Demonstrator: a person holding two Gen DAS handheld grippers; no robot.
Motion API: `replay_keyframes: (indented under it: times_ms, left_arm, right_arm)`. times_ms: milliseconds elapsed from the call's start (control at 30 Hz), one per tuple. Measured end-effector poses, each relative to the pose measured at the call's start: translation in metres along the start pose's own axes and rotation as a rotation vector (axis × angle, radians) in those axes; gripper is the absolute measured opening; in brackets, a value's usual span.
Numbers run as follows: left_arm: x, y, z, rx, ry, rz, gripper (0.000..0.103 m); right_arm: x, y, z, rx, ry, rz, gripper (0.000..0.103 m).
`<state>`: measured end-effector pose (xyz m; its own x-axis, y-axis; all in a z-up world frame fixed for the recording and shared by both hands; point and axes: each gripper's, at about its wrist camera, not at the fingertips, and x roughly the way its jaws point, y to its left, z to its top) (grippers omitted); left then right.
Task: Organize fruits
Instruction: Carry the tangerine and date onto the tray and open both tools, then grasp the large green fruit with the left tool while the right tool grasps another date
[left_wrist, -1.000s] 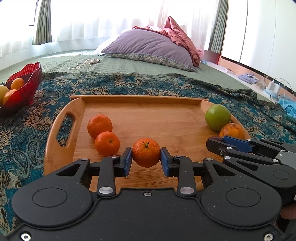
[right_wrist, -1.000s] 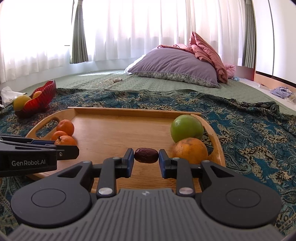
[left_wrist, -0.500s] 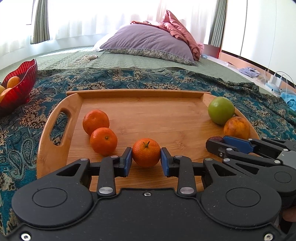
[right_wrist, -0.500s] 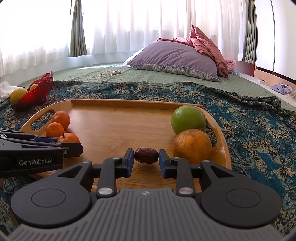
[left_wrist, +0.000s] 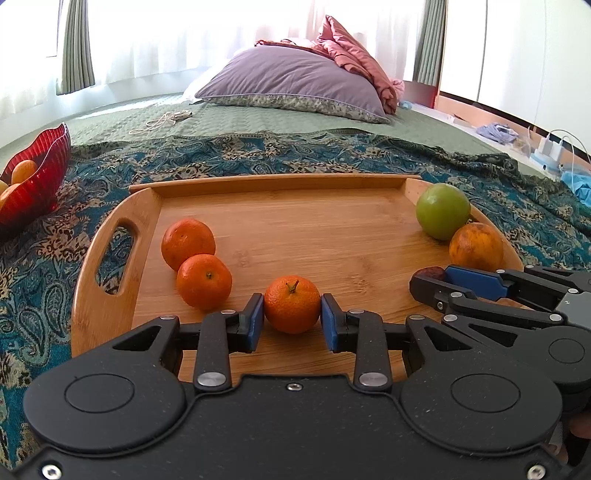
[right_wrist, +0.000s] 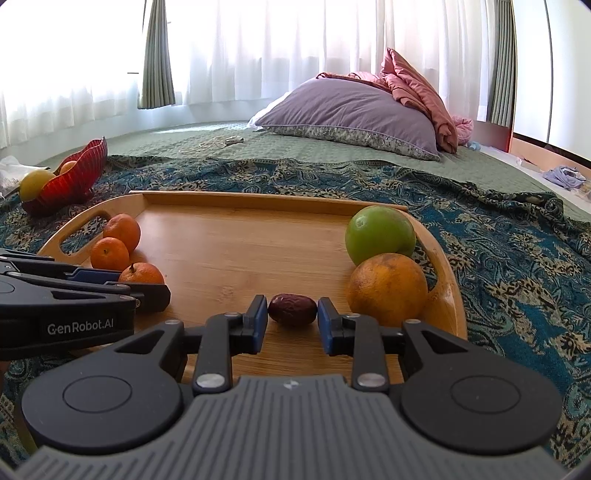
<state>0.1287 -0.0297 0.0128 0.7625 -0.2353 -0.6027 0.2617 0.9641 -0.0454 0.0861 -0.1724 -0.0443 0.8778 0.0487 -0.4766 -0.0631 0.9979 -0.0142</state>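
Both grippers hang low over a wooden tray (left_wrist: 110, 291) on a paisley throw (right_wrist: 517, 258), each carrying a fruit that has come down and forward over the past second, judging by how the tray has grown and risen in both views. The left gripper (left_wrist: 291, 317) stays clamped on a stemmed mandarin (left_wrist: 291, 304), its blue pads (left_wrist: 255, 321) pressed against both sides, just beside two other mandarins (left_wrist: 195, 264) grouped near the tray's left handle. The right gripper (right_wrist: 291, 319) keeps its grip on a wrinkled red date (right_wrist: 292, 314), close to a large orange (right_wrist: 388, 288) and a green apple (right_wrist: 380, 234) that touch each other by the right rim. The grips themselves look unchanged. Whether either fruit already touches the wood cannot be told. The descent suggests sorting by kind is nearly done: mandarins left, larger fruit and date right, with release the likely next step. A red bowl (right_wrist: 77, 173) with more fruit sits well apart, off the tray.
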Motion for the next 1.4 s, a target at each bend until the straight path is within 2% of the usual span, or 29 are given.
replay_keyframes:
  times_ms: [167,267,367,400,500,800,1400]
  left_arm:
    - [-0.002,0.0,0.0,0.004,0.0,-0.004,0.032]
    - [-0.008,-0.001,0.001,0.013,-0.017,-0.009,0.041]
    - [-0.016,-0.002,0.002,0.033,-0.036,-0.015,0.045]
    - [-0.019,-0.003,0.002,0.036,-0.041,-0.016,0.049]
    - [-0.029,-0.003,0.002,0.04,-0.056,-0.025,0.055]
    - [-0.053,-0.003,-0.007,0.044,-0.074,-0.037,0.071]
    - [-0.079,-0.002,-0.037,0.049,-0.06,-0.061,0.085]
  right_arm:
    - [-0.001,-0.002,0.0,0.004,0.002,0.007,0.041]
    - [-0.005,-0.001,0.001,-0.003,-0.014,0.015,0.041]
    - [-0.011,0.002,0.0,-0.022,-0.031,0.014,0.048]
    - [-0.014,0.002,0.0,-0.028,-0.036,0.015,0.053]
    - [-0.02,0.003,-0.002,-0.04,-0.044,0.019,0.054]
    - [-0.044,-0.009,-0.009,-0.013,-0.073,0.048,0.071]
    - [-0.073,-0.014,-0.032,-0.035,-0.095,0.094,0.082]
